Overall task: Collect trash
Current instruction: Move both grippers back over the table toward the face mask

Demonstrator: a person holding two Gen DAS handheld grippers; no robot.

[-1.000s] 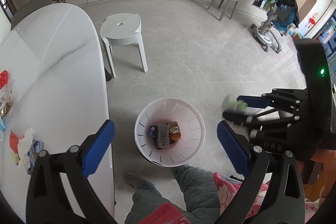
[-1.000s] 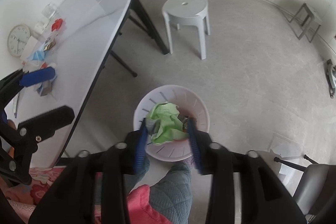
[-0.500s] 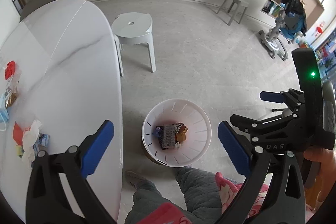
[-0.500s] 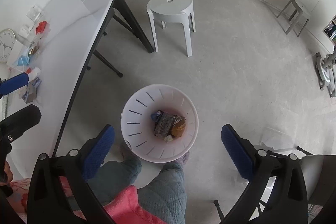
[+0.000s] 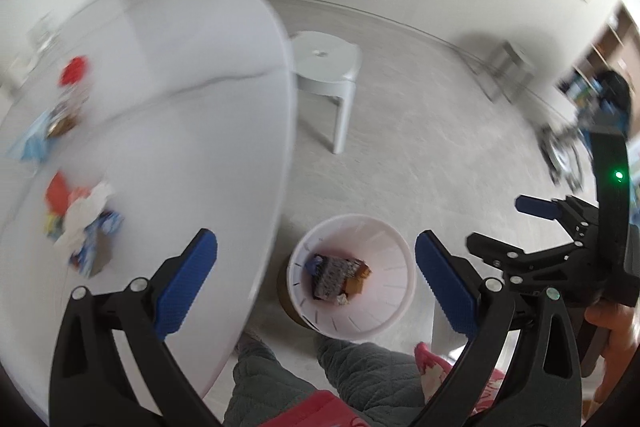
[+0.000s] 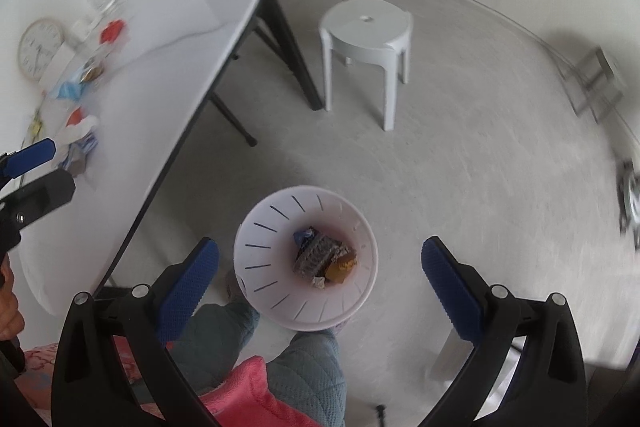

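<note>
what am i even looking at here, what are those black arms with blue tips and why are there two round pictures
No robot here: a person holds a hand tool with two fingers in each hand, and each tool carries a wide-angle camera looking along its fingers, hence two round pictures. One shows the left gripper, the other the right gripper. The blue tips are grip pads. Both grippers are wide open and hold nothing. Between the fingers, on the floor, stands a white bin with wrappers in its bottom, by the person's knees. On the white table to the left lie more scraps: crumpled tissue, red bits and a blue item, too blurred to name. A white stool stands further off.
</note>
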